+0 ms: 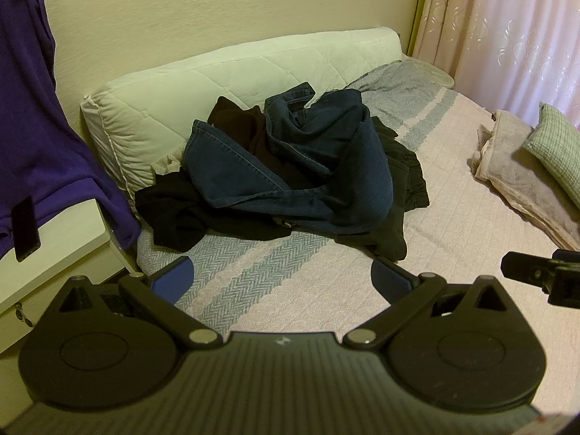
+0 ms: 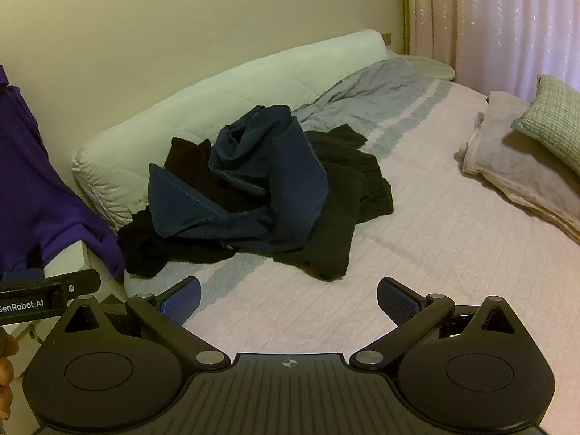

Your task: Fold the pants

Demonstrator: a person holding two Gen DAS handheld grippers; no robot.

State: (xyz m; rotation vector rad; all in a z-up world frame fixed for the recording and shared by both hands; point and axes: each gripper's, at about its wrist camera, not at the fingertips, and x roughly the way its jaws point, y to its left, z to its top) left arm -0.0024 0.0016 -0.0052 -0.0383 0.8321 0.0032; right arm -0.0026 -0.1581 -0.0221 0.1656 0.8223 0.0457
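Note:
A crumpled heap of pants lies on the bed near the long white pillow. Dark blue jeans (image 1: 308, 166) (image 2: 253, 188) sit on top, with black garments (image 1: 181, 210) (image 2: 337, 224) under and around them. My left gripper (image 1: 282, 275) hovers over the bed's near edge, short of the heap, jaws wide open and nothing between them. My right gripper (image 2: 288, 295) hangs beside it to the right, also wide open and holding nothing. Part of the right gripper's body shows at the right edge of the left wrist view.
A long white pillow (image 1: 224, 83) leans on the wall behind the heap. Folded beige blankets (image 2: 518, 181) and a green cushion (image 2: 551, 116) lie at the right. A purple garment (image 1: 32, 137) drapes over a white bedside cabinet (image 1: 54, 253) at the left. Pink curtains hang at the back right.

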